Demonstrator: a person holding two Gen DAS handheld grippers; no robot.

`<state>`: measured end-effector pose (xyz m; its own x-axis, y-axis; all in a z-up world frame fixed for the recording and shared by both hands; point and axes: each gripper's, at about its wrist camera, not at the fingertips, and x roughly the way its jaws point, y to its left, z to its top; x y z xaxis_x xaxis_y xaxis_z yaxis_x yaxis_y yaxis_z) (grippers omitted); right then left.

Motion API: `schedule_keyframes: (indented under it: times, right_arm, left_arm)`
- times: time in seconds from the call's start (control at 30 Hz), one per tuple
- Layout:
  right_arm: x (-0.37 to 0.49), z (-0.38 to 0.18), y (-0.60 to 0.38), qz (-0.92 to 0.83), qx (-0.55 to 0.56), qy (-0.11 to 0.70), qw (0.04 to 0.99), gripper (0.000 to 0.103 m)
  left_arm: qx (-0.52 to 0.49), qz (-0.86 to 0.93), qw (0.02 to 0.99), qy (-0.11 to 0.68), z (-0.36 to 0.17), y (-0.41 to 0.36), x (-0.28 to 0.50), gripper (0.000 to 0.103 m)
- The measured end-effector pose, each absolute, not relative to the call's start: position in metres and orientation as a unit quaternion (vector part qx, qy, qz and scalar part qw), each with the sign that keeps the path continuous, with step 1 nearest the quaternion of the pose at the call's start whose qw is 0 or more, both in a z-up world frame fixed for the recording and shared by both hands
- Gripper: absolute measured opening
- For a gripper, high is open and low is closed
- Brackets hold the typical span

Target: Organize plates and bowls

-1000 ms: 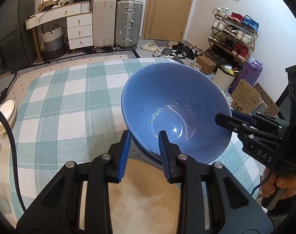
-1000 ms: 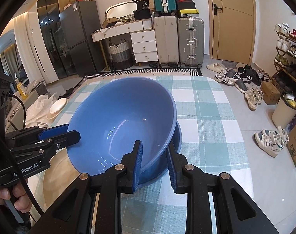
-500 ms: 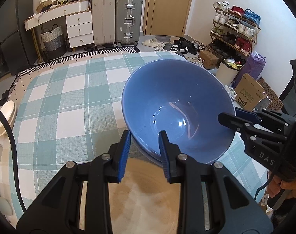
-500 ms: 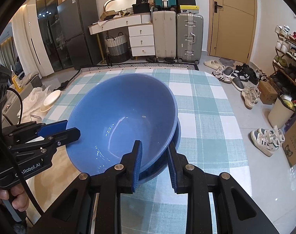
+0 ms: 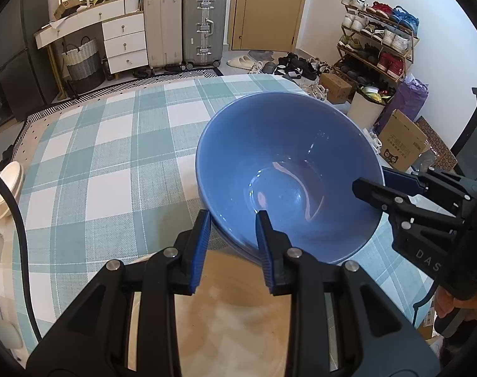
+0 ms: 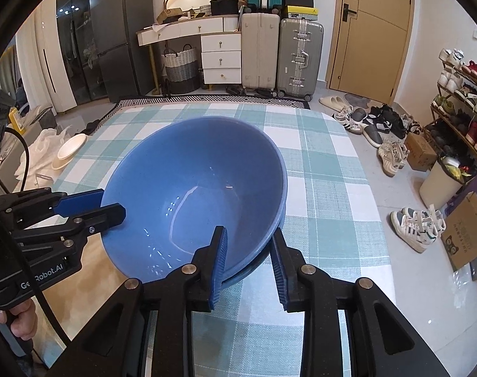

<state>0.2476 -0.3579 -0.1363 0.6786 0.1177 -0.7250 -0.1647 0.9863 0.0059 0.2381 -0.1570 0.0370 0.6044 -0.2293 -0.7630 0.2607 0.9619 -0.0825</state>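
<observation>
A big blue bowl (image 5: pixel 288 169) (image 6: pixel 194 188) is nested in a second blue bowl, of which only a rim sliver (image 6: pixel 260 254) shows. The stack sits on the checked tablecloth (image 5: pixel 112 163), partly over a beige round plate or mat (image 5: pixel 238 314). My left gripper (image 5: pixel 233 220) is shut on the near rim, one finger inside the bowl and one outside. From the opposite side my right gripper (image 6: pixel 249 235) straddles the rim. Its jaws are opening, but the pads still look pressed on the wall. Each gripper shows in the other's view: the right gripper (image 5: pixel 373 185), the left gripper (image 6: pixel 109 204).
Small white dishes (image 5: pixel 6 185) (image 6: pixel 70 147) lie off the table's left side. Beyond the far edge stand suitcases (image 6: pixel 282 53) and a drawer unit (image 6: pixel 221 58). Shoes, a shoe rack (image 5: pixel 379 40) and a cardboard box (image 5: pixel 401 144) fill the floor on the right.
The bowl and both grippers have sunk slightly toward the table. The right gripper's fingers stand a touch wider than before.
</observation>
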Motion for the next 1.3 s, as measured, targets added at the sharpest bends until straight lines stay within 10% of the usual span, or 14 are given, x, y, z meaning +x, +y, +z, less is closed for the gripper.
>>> schedule_keyframes:
  times: [0.7,0.9,1.3]
  right_arm:
    - [0.249,-0.141,-0.353,0.072,-0.044,0.399,0.913,0.039]
    - [0.248,-0.137,-0.372,0.095,0.016,0.4,0.912,0.065]
    - [0.256,-0.128,-0.395,0.096,0.075,0.378,0.918,0.097]
  left_arm:
    - [0.009,-0.142,0.893,0.427,0.029,-0.156,0.241,0.029]
    - [-0.046,-0.165,0.885,0.433,0.032,-0.137,0.246,0.072]
    - [-0.082,-0.157,0.884,0.432,0.032,-0.104,0.271,0.092]
